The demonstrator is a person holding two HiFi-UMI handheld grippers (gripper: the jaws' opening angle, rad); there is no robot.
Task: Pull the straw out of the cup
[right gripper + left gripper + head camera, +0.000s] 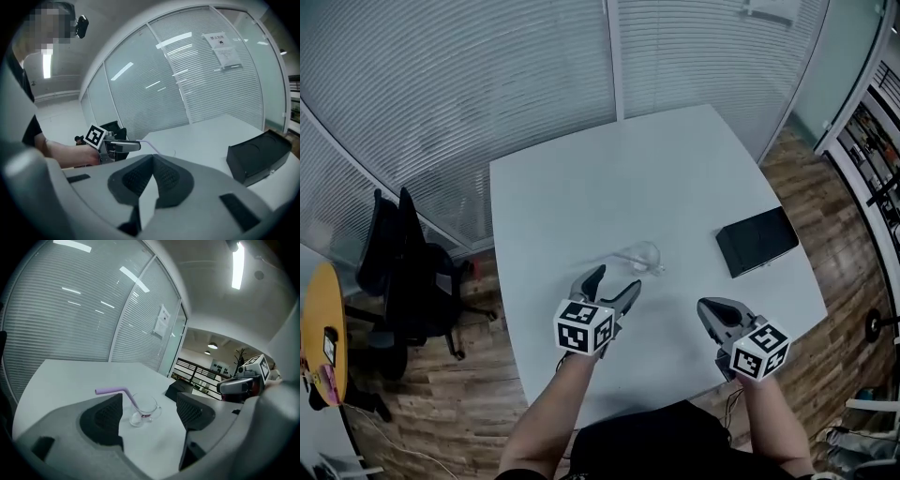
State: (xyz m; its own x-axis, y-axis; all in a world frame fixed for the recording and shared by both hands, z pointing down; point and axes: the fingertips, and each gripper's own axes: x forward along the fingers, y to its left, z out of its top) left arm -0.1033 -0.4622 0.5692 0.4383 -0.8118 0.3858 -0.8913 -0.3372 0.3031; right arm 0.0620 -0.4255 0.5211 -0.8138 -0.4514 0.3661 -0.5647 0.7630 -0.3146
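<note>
A small clear glass cup stands on the white table, a little ahead of both grippers. A lilac bent straw sits in the cup, its top bent over toward the left. My left gripper is open just short of the cup, with nothing between its pads, which frame the cup from a distance. My right gripper hovers to the right of the cup, shut and empty, its tips meeting. In the right gripper view the left gripper and a bit of the straw show.
A black box lies on the table's right part, also in the right gripper view as the black box. A black office chair stands left of the table, by a yellow round table. Glass walls with blinds stand behind.
</note>
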